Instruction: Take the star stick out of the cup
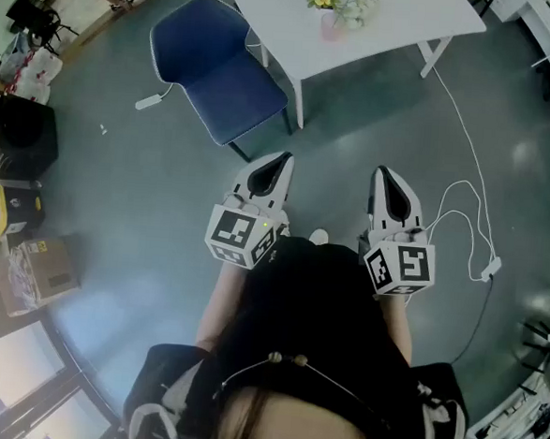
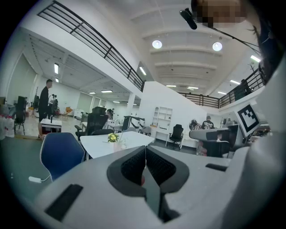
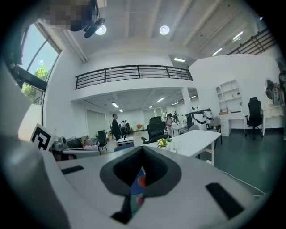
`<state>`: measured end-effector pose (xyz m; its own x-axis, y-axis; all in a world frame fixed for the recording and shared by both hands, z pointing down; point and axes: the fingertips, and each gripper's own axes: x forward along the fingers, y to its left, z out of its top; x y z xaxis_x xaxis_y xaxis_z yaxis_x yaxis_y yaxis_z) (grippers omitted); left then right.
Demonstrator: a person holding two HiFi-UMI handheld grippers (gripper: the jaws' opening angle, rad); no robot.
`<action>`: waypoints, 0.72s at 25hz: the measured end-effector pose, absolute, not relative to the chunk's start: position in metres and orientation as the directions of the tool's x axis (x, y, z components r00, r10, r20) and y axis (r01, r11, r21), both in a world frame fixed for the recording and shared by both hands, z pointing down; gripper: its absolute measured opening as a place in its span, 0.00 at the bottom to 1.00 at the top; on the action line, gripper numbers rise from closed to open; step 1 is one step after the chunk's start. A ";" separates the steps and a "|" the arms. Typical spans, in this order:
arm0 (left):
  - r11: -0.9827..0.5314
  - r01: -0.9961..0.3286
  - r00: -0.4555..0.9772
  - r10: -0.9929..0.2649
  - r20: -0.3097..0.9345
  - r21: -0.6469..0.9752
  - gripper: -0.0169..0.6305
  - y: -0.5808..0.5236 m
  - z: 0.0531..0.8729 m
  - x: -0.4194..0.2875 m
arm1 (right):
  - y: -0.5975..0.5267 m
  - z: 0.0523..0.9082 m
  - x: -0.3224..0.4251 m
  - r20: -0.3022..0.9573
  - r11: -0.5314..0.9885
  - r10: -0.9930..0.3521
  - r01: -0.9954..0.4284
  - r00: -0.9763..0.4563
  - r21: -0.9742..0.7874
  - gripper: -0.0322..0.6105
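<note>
On the white table [image 1: 392,25] at the far side stands a small pale cup [image 1: 330,24] holding yellow flowers and thin stems; I cannot make out a star stick among them. The cup also shows small in the left gripper view [image 2: 117,145] and the right gripper view [image 3: 171,146]. My left gripper [image 1: 281,164] and right gripper [image 1: 383,176] are held close to the person's body over the floor, well short of the table. Both point toward the table. Each has its jaws closed together with nothing between them [image 2: 145,148] [image 3: 142,148].
A blue chair [image 1: 219,74] stands left of the table, between it and my left gripper. A white cable [image 1: 467,152] runs across the floor on the right to a plug block [image 1: 490,268]. Boxes and bags [image 1: 28,262] line the left wall. People and desks stand far off.
</note>
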<state>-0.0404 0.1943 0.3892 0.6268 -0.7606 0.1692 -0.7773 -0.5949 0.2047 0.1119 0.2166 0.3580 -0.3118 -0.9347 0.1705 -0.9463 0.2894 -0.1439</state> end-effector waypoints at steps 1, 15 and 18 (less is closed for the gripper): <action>-0.595 -0.777 0.627 -0.761 0.169 0.206 0.04 0.193 0.389 -0.041 | 0.216 0.358 0.112 0.172 0.288 -0.935 -0.947 -0.310 -0.143 0.05; -0.608 -0.765 0.642 -0.746 0.177 0.213 0.04 0.185 0.393 -0.050 | 0.209 0.363 0.105 0.187 0.250 -0.940 -0.949 -0.285 -0.190 0.05; -0.609 -0.764 0.643 -0.744 0.181 0.213 0.04 0.183 0.395 -0.057 | 0.205 0.363 0.100 0.195 0.257 -0.936 -0.947 -0.293 -0.191 0.05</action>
<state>-0.0568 0.1833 0.3951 0.6433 -0.7439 0.1813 -0.7641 -0.6088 0.2134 0.0996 0.2051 0.3630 -0.2931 -0.9360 0.1949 -0.9474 0.2569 -0.1911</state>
